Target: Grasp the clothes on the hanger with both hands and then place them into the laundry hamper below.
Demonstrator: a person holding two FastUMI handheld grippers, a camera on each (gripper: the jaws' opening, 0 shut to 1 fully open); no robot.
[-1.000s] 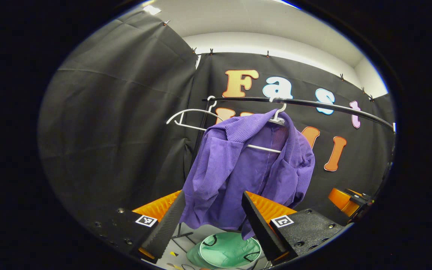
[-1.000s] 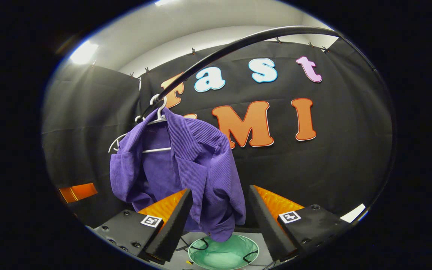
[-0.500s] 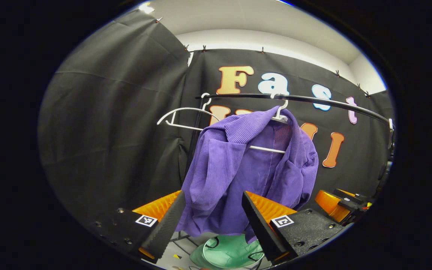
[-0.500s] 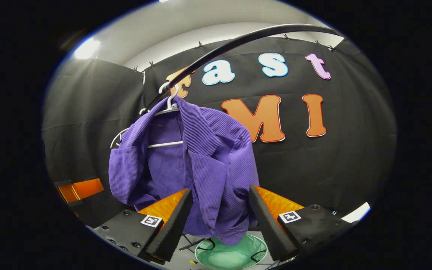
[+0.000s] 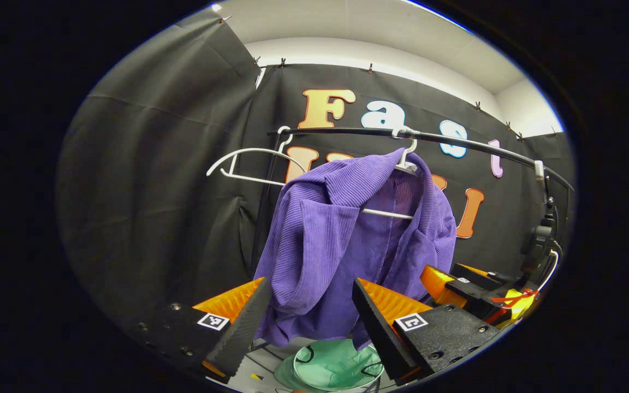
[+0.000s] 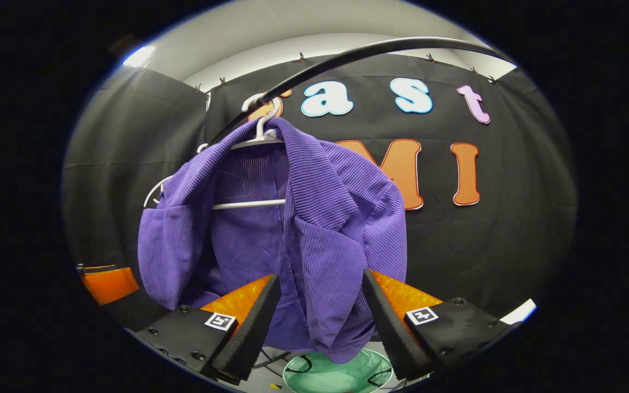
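jacket (image 5: 342,240) hangs on a hanger (image 5: 388,214) from the rail (image 5: 456,143); spare hanger (image 5: 243,164) to its left; laundry hamper (image 5: 336,367) on the floor below

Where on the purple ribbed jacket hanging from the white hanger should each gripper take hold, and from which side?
Judging by its drape, grip the purple ribbed jacket at its two hanging front panels, coming straight in from the front. The left gripper and right gripper each already frame a loose vertical fold, well below the white hanger.
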